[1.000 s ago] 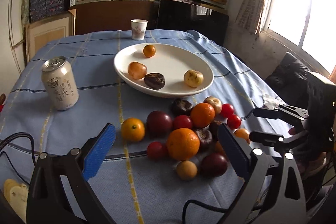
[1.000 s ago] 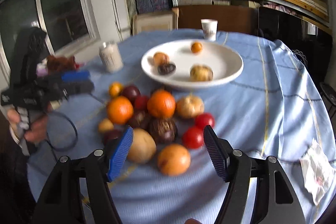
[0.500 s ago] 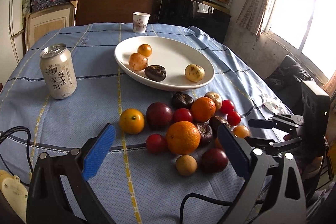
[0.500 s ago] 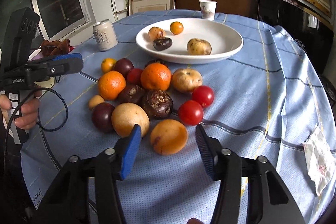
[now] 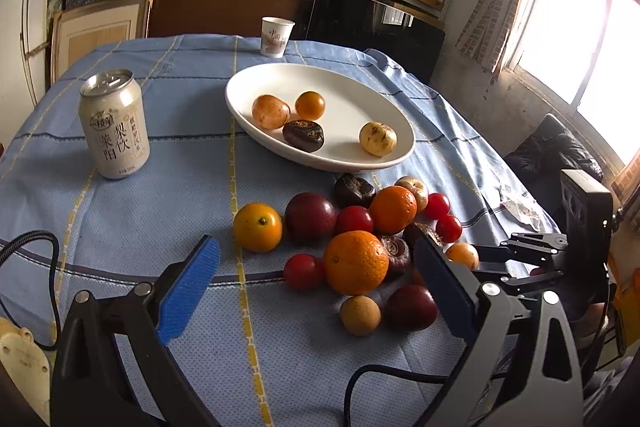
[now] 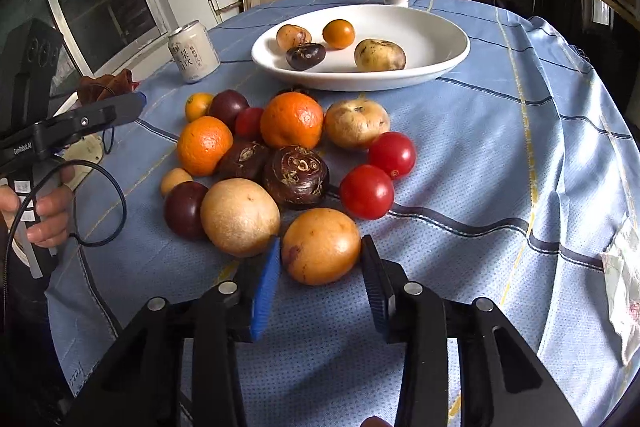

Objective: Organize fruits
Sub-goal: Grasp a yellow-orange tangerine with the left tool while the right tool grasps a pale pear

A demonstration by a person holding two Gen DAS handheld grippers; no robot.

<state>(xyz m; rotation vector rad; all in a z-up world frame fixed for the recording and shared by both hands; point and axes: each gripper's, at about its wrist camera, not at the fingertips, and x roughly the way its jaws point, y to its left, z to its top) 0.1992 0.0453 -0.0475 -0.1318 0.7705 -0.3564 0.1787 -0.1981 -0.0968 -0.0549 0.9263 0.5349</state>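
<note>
Table (image 6: 500, 155), blue checked cloth: fills most of both views. All fruit is kept on it; the can and paper cup are set away from the fruit at the frame edges.

White oval plate (image 6: 440, 63), upper centre of the right wrist view. Its long axis runs left to right across the frame. Four fruits are already laid in it, loosely spaced, so it is judged to be the collecting place.

Loose fruit heap (image 6: 288, 147), centre of the frame, just below the plate's near rim. Oranges, dark plums, tomatoes and pale round fruits are packed touching one another; sorting is judged far from finished.

Right gripper (image 6: 320, 279), lower centre. Its jaws are narrowed around the orange-yellow fruit (image 6: 320, 247) at the near edge of the heap, one pad close at each flank. Contact cannot be told for certain. This outermost fruit is probably chosen because it is reached without disturbing the rest. The fruit is near round, slightly wider than tall, no clear pointing end; a dark blemish is seen at its lower left.

Left gripper (image 5: 320, 283), lower half of the left wrist view: jaws spread wide, nothing between them, held above the cloth facing the heap, apparently in waiting.

Can (image 5: 114, 123), upright, left of frame. Paper cup (image 5: 276, 37), upright, top centre.
</note>
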